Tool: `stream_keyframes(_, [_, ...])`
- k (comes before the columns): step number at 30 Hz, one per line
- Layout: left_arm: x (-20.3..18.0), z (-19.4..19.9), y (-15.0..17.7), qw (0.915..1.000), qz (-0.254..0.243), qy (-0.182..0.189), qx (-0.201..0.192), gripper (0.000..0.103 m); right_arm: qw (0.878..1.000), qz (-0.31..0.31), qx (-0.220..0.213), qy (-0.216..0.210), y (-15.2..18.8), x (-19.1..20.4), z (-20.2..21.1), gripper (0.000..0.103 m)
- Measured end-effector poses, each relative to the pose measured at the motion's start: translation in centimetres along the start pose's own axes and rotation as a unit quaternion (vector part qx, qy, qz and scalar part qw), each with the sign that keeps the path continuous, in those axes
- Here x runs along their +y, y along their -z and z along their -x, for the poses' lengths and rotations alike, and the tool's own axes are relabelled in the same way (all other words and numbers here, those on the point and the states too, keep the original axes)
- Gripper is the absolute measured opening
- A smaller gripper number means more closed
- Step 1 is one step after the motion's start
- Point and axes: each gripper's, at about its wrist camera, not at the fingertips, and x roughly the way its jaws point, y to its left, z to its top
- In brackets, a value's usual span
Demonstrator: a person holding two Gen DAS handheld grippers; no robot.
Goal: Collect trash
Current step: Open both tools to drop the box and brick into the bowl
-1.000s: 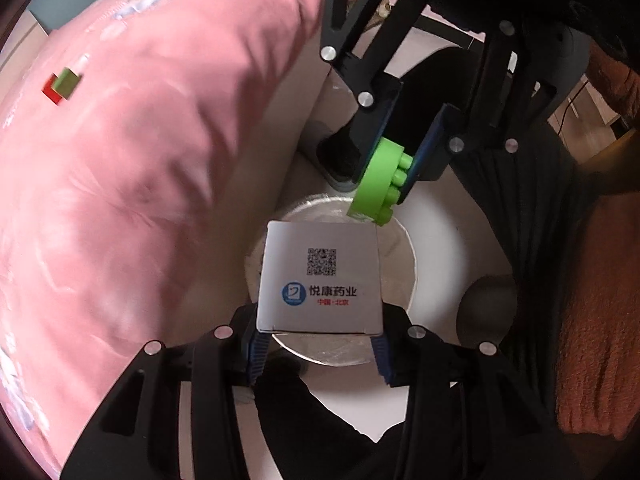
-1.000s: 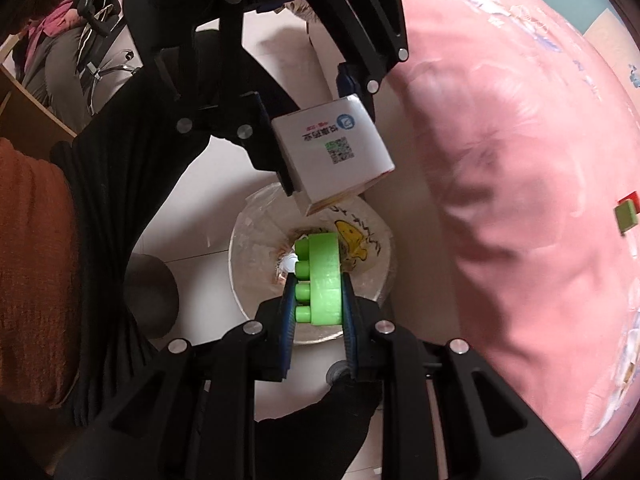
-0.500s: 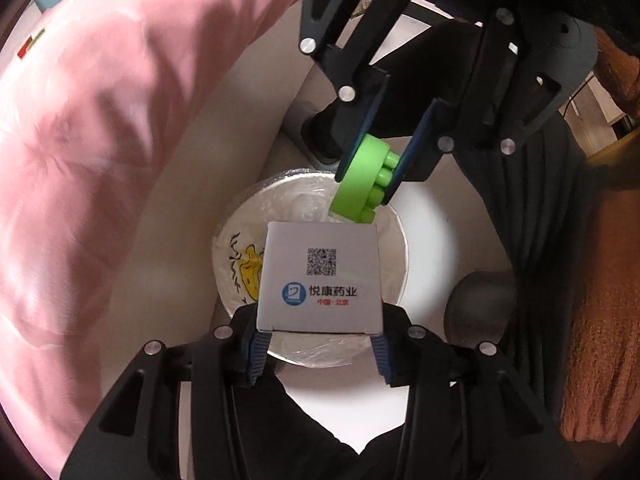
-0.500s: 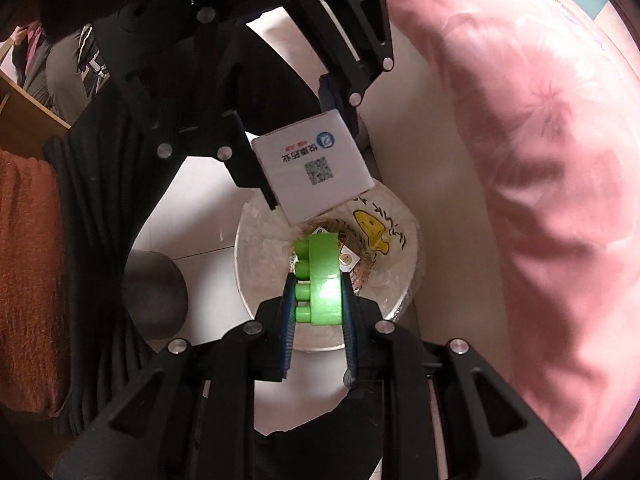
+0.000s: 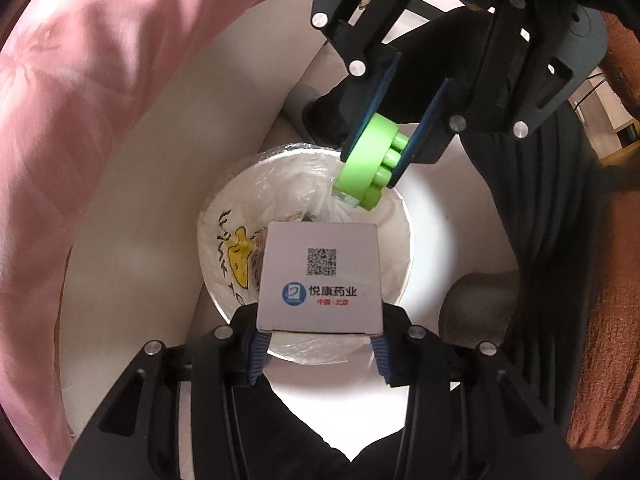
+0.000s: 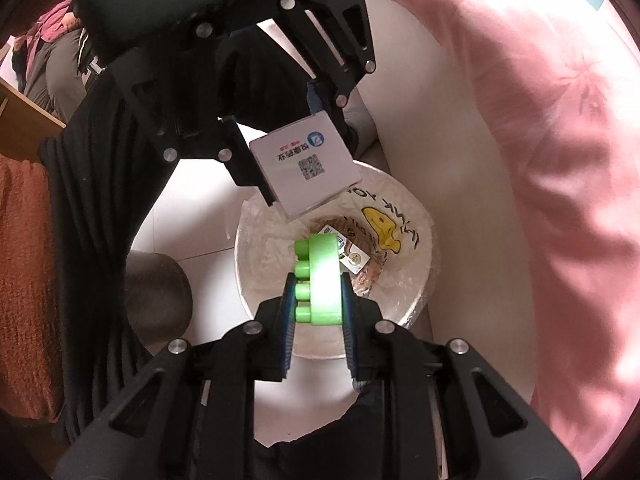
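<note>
My left gripper (image 5: 318,344) is shut on a white medicine box (image 5: 320,276) with a QR code and blue logo; the right wrist view shows the same box (image 6: 304,168). My right gripper (image 6: 318,312) is shut on a green toy brick (image 6: 320,276), which the left wrist view shows as a green brick (image 5: 370,172) between blue pads. Both point steeply down over a round white trash bin (image 5: 406,224) lined with a clear bag bearing a yellow smiley. The bin (image 6: 428,240) holds several wrappers and packets at its bottom.
A pink quilt (image 5: 80,128) on a white rounded bed edge (image 5: 140,240) runs along one side of the bin. A person's dark trousers (image 5: 552,240) and grey slipper (image 5: 476,308) stand on the other side. An orange-brown cloth (image 6: 24,280) hangs beyond them on pale floor tiles.
Both grippers have come down toward the bin, which now looks larger and more centred under the box and brick. Neither grip has altered.
</note>
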Motion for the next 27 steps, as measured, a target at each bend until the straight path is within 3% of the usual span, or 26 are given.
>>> stream_keyframes(11, [0.3,0.0,-0.2,0.9999,0.012,0.003,0.001,0.045,1.0,-0.012,-0.008,-0.003,0.2,-0.3,-0.2,0.022])
stream_keyframes(12, [0.3,0.0,-0.2,0.9999,0.014,0.004,0.0,0.046,1.0,-0.015,-0.009,-0.002,0.1,-0.4,-0.1,0.026])
stream_keyframes(13, [0.4,0.1,-0.3,0.9998,0.018,0.006,-0.002,0.054,1.0,-0.017,-0.012,0.002,0.1,-0.4,0.0,0.035])
stream_keyframes(14, [0.5,0.2,-0.4,0.9997,0.021,0.007,-0.005,0.064,1.0,-0.025,-0.015,0.005,0.1,-0.5,0.1,0.062])
stream_keyframes(15, [0.5,0.2,-0.4,0.9997,0.022,0.004,-0.01,0.082,0.999,-0.032,-0.019,0.003,0.1,-0.6,0.2,0.08])
stream_keyframes(18, [0.2,0.7,-0.7,0.9996,0.018,0.006,-0.019,0.09,0.999,-0.037,-0.034,0.006,0.1,-0.6,0.7,0.081])
stream_keyframes(27, [-0.7,0.7,-0.8,0.9998,0.014,0.012,-0.009,0.098,0.999,-0.037,-0.018,-0.001,0.1,0.1,0.7,0.093])
